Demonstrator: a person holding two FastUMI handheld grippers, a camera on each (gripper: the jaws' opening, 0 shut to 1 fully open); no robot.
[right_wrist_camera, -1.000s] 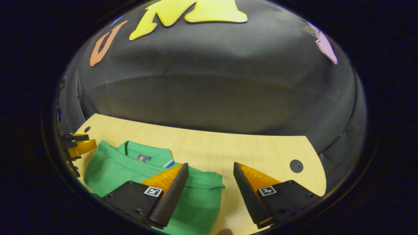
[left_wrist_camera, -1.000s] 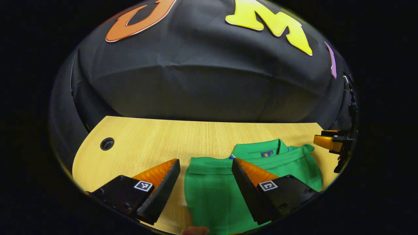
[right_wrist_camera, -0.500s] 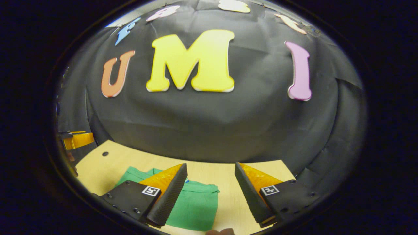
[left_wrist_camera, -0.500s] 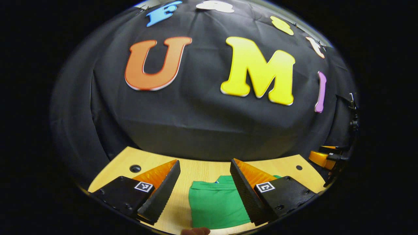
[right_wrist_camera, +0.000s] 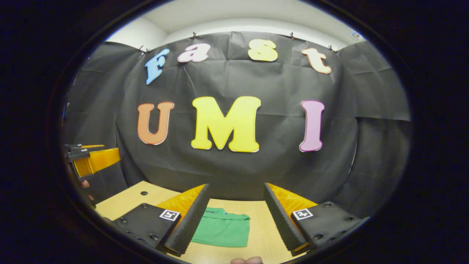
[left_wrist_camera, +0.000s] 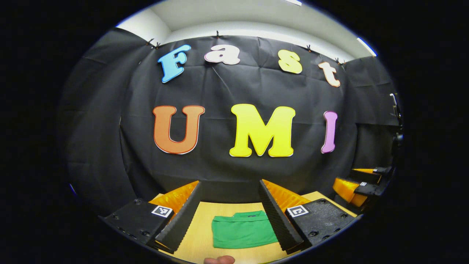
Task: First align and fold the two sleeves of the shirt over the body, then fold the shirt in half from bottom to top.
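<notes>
While raised above the wooden table (left_wrist_camera: 199, 238) and aimed at the booth's black cloth wall (left_wrist_camera: 220, 88), left gripper (left_wrist_camera: 229, 214) holds its two fingers wide apart, nothing between them but air. Framed in that gap, at about 6 o'clock in the left gripper view: green shirt (left_wrist_camera: 243, 231), folded into a compact rectangle, lying flat on the table, touched by neither finger. Partly covered at its 3 o'clock edge by the nearer finger. At 6 o'clock on the rim of the view, a fingertip (left_wrist_camera: 219, 259) of the hand holding the tool. At 3 o'clock, near the rim, the right gripper (left_wrist_camera: 361, 185) seen from the side, well apart from the shirt and above the table's far corner; cannot tell its opening from this angle.

Seen from the right gripper view, right gripper (right_wrist_camera: 232, 216) likewise spread wide, empty, lifted off the table (right_wrist_camera: 263, 238). Same shirt (right_wrist_camera: 222, 231) at roughly 6 to 7 o'clock, flat on the wood, its 9 o'clock side tucked behind the finger on that side. Round hole (right_wrist_camera: 144, 193) in the tabletop at 8 o'clock. Left gripper (right_wrist_camera: 93, 159) at 9 o'clock by the rim, held high and clear of the shirt. White ceiling (right_wrist_camera: 238, 14) above the cloth at 12 o'clock.
</notes>
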